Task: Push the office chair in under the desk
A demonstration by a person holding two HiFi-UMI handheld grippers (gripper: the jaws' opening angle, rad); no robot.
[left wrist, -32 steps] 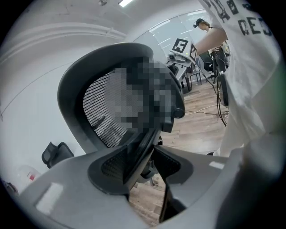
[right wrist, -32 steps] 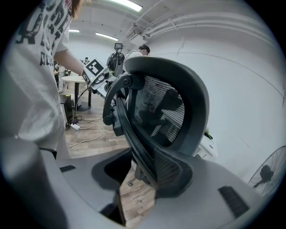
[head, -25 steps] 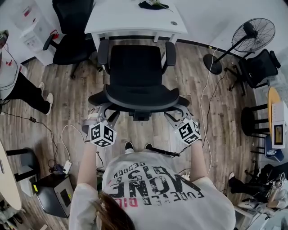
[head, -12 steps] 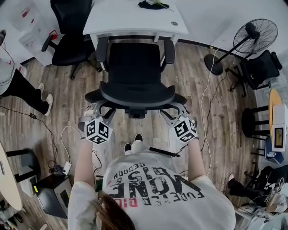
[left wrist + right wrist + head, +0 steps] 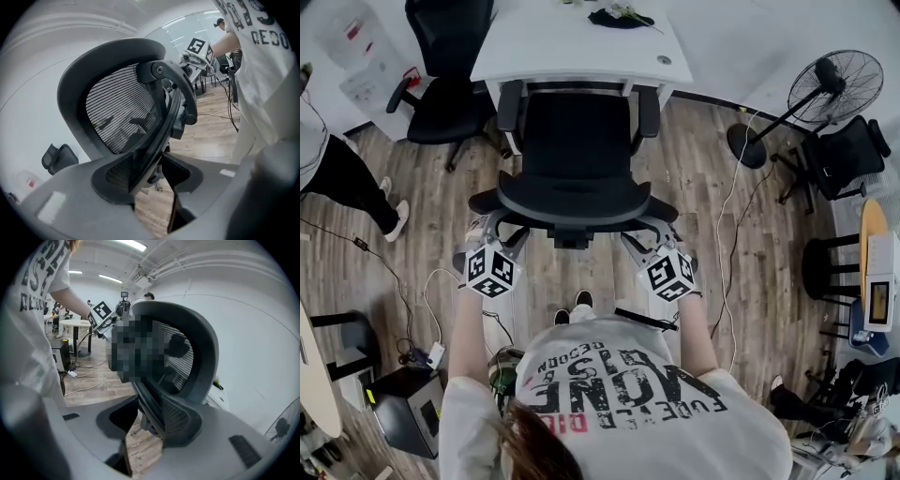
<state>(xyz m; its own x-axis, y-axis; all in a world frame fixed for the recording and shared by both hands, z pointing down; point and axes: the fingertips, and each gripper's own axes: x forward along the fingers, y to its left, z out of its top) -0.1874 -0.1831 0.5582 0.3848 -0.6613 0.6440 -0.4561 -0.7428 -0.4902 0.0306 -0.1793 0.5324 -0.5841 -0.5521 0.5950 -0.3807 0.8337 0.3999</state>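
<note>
The black office chair (image 5: 574,141) stands in front of the white desk (image 5: 525,42), the front of its seat at the desk's edge. Its curved mesh backrest (image 5: 572,202) faces me. My left gripper (image 5: 494,230) is shut on the backrest's left end, and in the left gripper view the backrest's rim (image 5: 140,159) passes between the jaws of the left gripper (image 5: 150,183). My right gripper (image 5: 639,239) is shut on the right end. In the right gripper view the rim (image 5: 154,408) runs between the jaws of the right gripper (image 5: 145,427).
A second black chair (image 5: 450,89) stands left of the desk. A standing fan (image 5: 834,84) and another dark chair (image 5: 844,155) are at the right. A person's legs (image 5: 342,183) show at the left. Cables (image 5: 731,216) trail over the wood floor, and a black box (image 5: 408,408) sits beside my feet.
The chair has rolled forward toward the desk. Both grippers went forward with the backrest, and I stepped after them.
</note>
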